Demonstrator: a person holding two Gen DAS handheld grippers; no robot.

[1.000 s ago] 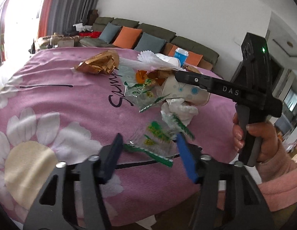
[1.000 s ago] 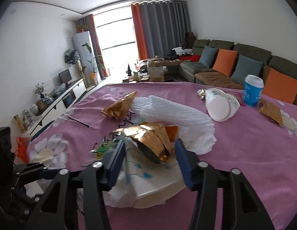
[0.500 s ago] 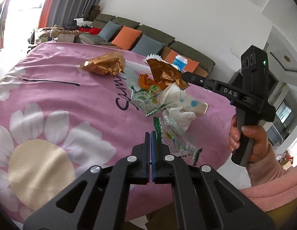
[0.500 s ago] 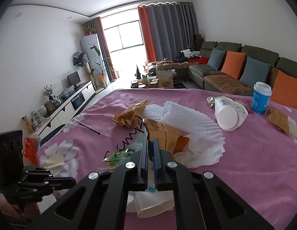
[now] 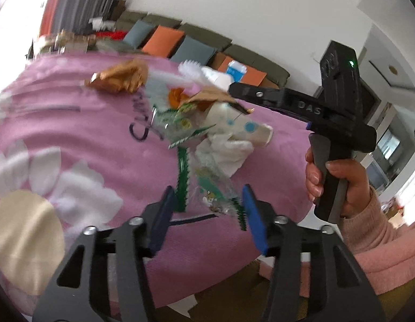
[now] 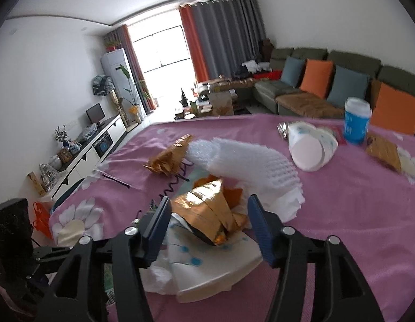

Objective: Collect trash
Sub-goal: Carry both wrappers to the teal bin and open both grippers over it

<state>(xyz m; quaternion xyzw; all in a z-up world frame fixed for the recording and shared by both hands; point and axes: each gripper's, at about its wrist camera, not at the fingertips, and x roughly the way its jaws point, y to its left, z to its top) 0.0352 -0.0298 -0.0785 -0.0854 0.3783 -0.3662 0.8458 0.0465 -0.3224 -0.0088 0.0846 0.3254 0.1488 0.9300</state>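
A heap of trash lies on the pink flowered cloth (image 5: pixel 73 139). My left gripper (image 5: pixel 206 214) is open, its blue pads on either side of a clear wrapper with green serrated edges (image 5: pixel 207 185). My right gripper (image 6: pixel 208 225) is open around a crumpled gold foil wrapper (image 6: pixel 207 209) that rests on a crushed paper cup with blue dots (image 6: pixel 212 265). The right gripper also shows in the left wrist view (image 5: pixel 234 91), above the same cup (image 5: pixel 242 131). White tissue (image 5: pixel 229 153) lies beside the cup.
Another gold foil wad (image 6: pixel 167 158), white foam netting (image 6: pixel 250 161), a tipped paper cup (image 6: pixel 312 150), an upright blue cup (image 6: pixel 356 123) and a brown wrapper (image 6: pixel 384 153) lie farther back. A sofa with cushions (image 6: pixel 328 80) stands behind. The table's near edge (image 5: pixel 207 276) is below the left gripper.
Both grippers were shut half a second ago and have opened. The green-edged wrapper and the gold foil now sit between open fingers on the heap.
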